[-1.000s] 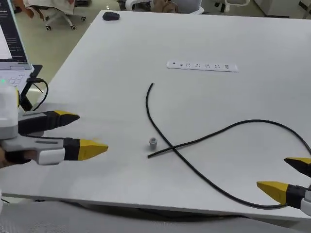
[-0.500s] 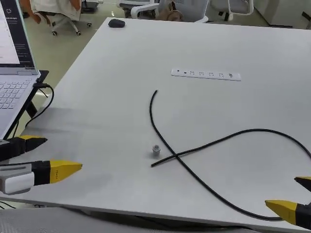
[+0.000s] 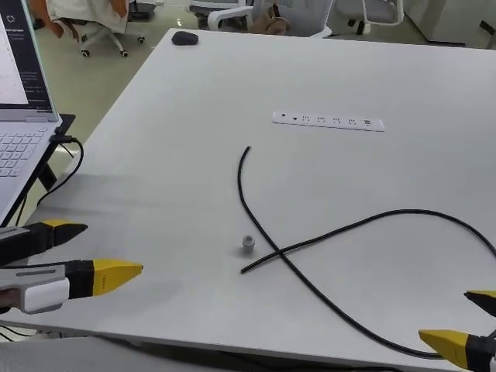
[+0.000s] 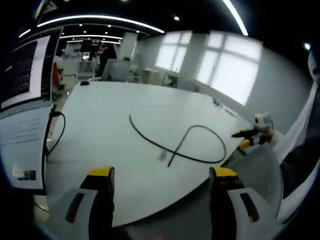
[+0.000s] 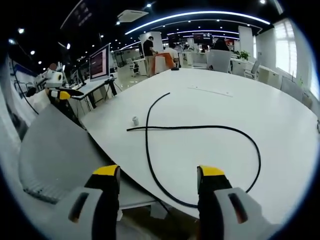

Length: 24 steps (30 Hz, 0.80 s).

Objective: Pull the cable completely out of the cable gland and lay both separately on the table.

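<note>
Both claws are released and hold nothing. Left claw (image 3: 113,248) is at the near-left edge of the table (image 3: 194,101), right claw (image 3: 446,315) at the near-right edge. The cable (image 3: 239,182) lies mid-table, crossing itself. The gland (image 3: 248,243) sits just beside it, off the cable. Bare table all round; power strip (image 3: 328,121) further back, laptop (image 3: 15,116) off the left edge. Right gripper view shows the cable's whole loop, which head view cuts off.

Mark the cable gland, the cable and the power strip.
cable gland (image 3: 248,243), head view, on its grey body.
cable (image 3: 280,251), head view, where it crosses over itself.
power strip (image 3: 328,121), head view, middle of its white casing.
</note>
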{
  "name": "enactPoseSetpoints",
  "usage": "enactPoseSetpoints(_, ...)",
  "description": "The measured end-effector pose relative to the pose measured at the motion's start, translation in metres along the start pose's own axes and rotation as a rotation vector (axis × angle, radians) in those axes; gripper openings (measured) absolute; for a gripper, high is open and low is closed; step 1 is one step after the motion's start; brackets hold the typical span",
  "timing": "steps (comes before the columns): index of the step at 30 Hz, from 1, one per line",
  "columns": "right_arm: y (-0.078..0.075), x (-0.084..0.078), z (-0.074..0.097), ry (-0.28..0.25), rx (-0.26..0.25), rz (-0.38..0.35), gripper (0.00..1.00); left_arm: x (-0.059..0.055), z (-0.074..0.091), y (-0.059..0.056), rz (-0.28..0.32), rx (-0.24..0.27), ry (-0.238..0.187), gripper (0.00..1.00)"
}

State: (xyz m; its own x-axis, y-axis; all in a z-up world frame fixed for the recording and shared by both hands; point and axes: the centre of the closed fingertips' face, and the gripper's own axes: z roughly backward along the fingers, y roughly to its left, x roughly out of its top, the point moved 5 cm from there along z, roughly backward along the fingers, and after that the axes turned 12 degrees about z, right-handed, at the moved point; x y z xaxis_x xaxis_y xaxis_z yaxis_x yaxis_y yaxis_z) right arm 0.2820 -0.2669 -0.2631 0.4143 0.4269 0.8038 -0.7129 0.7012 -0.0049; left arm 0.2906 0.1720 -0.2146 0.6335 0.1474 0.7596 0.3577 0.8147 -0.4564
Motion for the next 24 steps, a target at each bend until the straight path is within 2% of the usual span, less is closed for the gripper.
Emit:
enactPoseSetpoints(7,0.0008,-0.0024,-0.0021,0.008,0.003,-0.009,0.65,0.0021,-0.0007,0.0026,0.008,0.01,-0.012,0.77)
enactPoseSetpoints(24,0.0074,-0.004,-0.0097,0.047,0.025,0.008,0.65,-0.0026,-0.0033,0.0019,0.017,0.016,-0.002,0.74)
